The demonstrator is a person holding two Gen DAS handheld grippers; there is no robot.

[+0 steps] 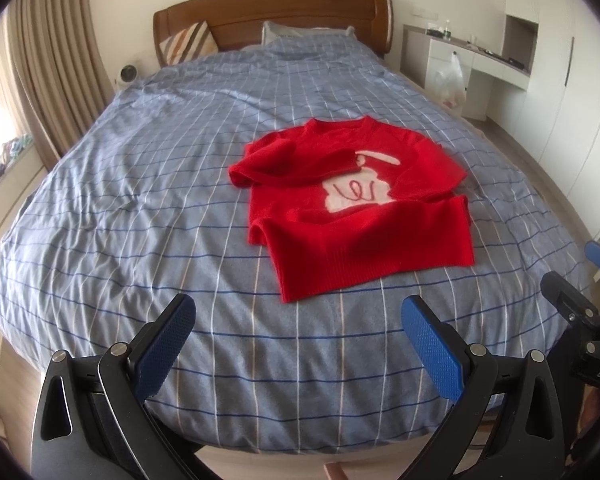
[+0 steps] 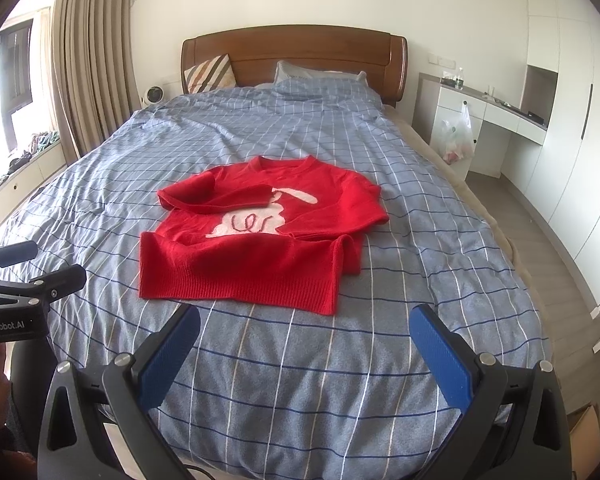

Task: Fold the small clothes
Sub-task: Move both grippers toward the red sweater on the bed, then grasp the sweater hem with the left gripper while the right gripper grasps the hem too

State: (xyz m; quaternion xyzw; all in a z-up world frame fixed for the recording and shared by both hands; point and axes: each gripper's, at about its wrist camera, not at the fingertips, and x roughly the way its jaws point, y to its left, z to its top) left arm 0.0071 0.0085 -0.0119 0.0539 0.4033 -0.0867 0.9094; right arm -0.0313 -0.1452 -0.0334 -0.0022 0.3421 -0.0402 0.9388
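A red sweater [image 2: 256, 240] with a pink rabbit design lies on the blue checked bed [image 2: 340, 380], both sleeves folded across its front. The left gripper [image 1: 298, 320] and right gripper [image 2: 306, 330] hover at the near edge, jaws wide, holding nothing.

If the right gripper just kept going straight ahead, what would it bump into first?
Probably the blue checked blanket, which lies bare between the open right gripper and the red sweater. The sweater comes next. Depth is hard to judge here.
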